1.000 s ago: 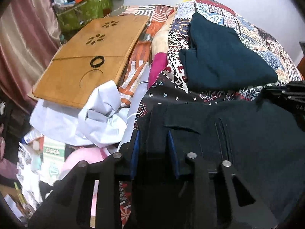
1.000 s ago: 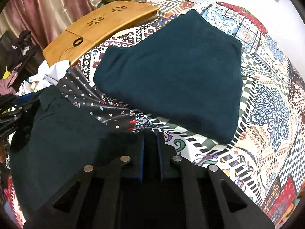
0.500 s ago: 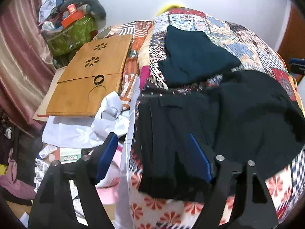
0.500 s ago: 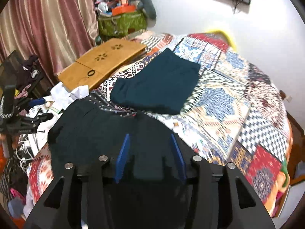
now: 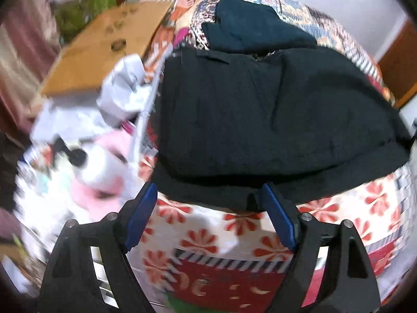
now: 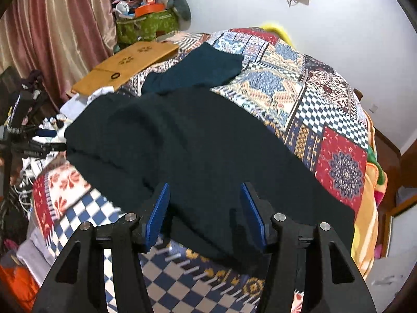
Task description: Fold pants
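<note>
Both grippers, left and right, hang wide apart, empty, over the dark pants.

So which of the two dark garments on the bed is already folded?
The teal one, a compact folded bundle farther up the quilt beside the wooden board. The black pants lie spread out in front of both open hand-held grippers.

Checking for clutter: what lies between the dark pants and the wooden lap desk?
In the right wrist view, crumpled white cloth lies between the dark pants and the wooden lap desk.
</note>
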`<act>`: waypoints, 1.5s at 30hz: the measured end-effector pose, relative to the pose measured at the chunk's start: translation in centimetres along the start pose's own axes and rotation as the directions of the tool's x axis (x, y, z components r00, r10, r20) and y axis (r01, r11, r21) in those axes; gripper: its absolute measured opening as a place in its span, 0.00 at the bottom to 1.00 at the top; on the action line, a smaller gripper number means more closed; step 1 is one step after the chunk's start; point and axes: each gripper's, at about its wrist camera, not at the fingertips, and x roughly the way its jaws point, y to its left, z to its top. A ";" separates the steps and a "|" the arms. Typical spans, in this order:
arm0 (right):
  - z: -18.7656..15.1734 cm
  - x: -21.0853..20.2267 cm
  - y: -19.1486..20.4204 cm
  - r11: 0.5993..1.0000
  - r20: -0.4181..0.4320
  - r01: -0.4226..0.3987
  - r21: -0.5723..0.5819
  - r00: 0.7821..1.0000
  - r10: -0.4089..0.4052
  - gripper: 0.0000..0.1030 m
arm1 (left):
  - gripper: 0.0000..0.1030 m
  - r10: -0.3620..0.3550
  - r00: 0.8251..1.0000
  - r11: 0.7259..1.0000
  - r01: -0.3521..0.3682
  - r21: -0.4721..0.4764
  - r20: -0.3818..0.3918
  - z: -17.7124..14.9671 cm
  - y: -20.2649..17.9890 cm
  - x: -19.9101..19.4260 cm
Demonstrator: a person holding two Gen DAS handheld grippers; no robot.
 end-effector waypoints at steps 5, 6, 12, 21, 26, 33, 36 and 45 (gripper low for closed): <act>-1.2 1.4 0.7 1.000 -0.018 0.004 -0.020 1.000 -0.004 0.51 | 0.80 -0.188 0.982 0.965 0.189 -0.180 0.022 -0.5 0.9 -0.1; -1.4 1.7 0.9 1.000 -0.022 0.006 -0.026 1.000 -0.007 0.51 | 0.80 -0.207 0.978 0.958 0.208 -0.199 0.023 -0.4 0.8 0.0; -1.6 2.4 0.9 1.000 -0.008 -0.006 -0.031 1.000 0.006 0.51 | 0.80 -0.254 0.966 0.932 0.258 -0.255 0.050 0.6 0.4 0.5; -0.8 2.6 1.4 0.999 0.040 -0.036 -0.020 0.999 0.037 0.09 | 0.53 -0.230 0.973 0.902 0.225 -0.369 0.030 2.9 0.8 3.8; -0.5 1.3 1.3 0.999 0.078 -0.033 -0.029 0.996 0.035 0.07 | 0.14 -0.171 0.984 0.915 0.177 -0.363 0.049 3.1 0.9 3.0; -1.0 0.6 1.2 0.996 0.064 -0.082 -0.020 0.994 0.083 0.07 | 0.14 -0.122 0.983 0.939 0.159 -0.304 0.136 2.8 1.8 -2.0; -1.5 1.2 1.9 0.995 0.041 -0.100 -0.029 0.994 0.101 0.07 | 0.14 -0.090 0.990 0.948 0.117 -0.296 0.104 2.3 2.2 -1.3; -2.4 0.7 1.5 0.993 -0.004 -0.113 0.011 0.994 0.113 0.22 | 0.26 -0.081 0.997 0.956 0.073 -0.285 -0.016 0.4 1.7 2.9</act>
